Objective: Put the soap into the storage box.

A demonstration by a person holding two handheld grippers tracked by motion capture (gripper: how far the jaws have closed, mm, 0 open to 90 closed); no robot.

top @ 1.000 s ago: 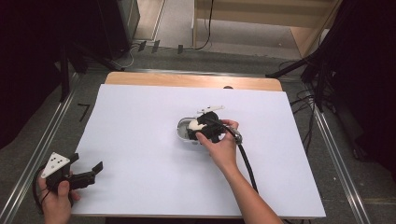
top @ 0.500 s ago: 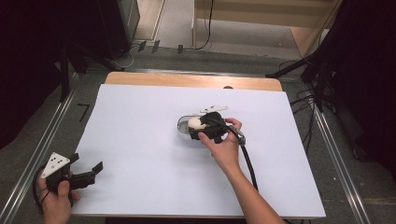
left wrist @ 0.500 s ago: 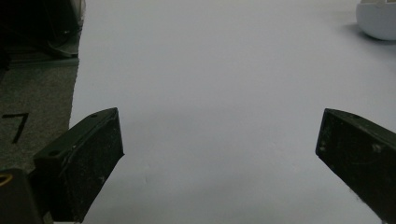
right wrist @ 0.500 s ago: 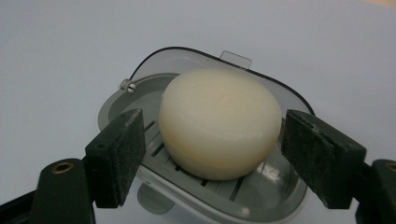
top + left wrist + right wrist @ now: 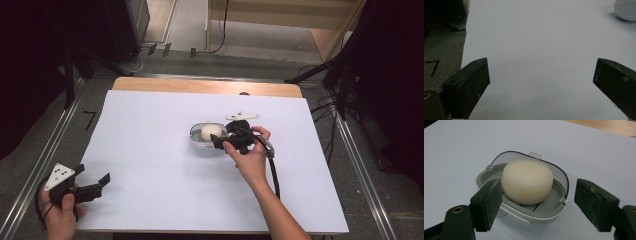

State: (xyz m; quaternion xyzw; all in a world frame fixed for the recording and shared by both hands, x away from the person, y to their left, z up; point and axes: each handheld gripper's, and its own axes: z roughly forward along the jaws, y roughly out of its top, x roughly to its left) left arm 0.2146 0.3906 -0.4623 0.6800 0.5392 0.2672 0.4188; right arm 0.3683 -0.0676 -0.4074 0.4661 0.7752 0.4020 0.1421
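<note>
A cream round soap bar (image 5: 527, 181) sits in a white and grey case (image 5: 524, 216) whose clear lid (image 5: 535, 155) stands open behind it. My right gripper (image 5: 541, 202) is open, one jaw on each side of the case's near end, touching nothing that I can see. From above, the soap (image 5: 210, 132) and the case (image 5: 196, 142) lie mid-table, with the right gripper (image 5: 221, 141) just to their right. My left gripper (image 5: 92, 176) is held open at the table's front left corner. Its jaws (image 5: 541, 82) have bare white tabletop between them, and the case (image 5: 626, 11) is far off.
A white sheet (image 5: 150, 165) covers the table, with a wooden strip (image 5: 200, 86) showing along the far edge. Metal rails (image 5: 360, 170) run down both sides. The right gripper's black cable (image 5: 274, 172) trails back along the forearm.
My right gripper has drawn back slightly to the right, so more of the soap shows. The left gripper has stayed put.
</note>
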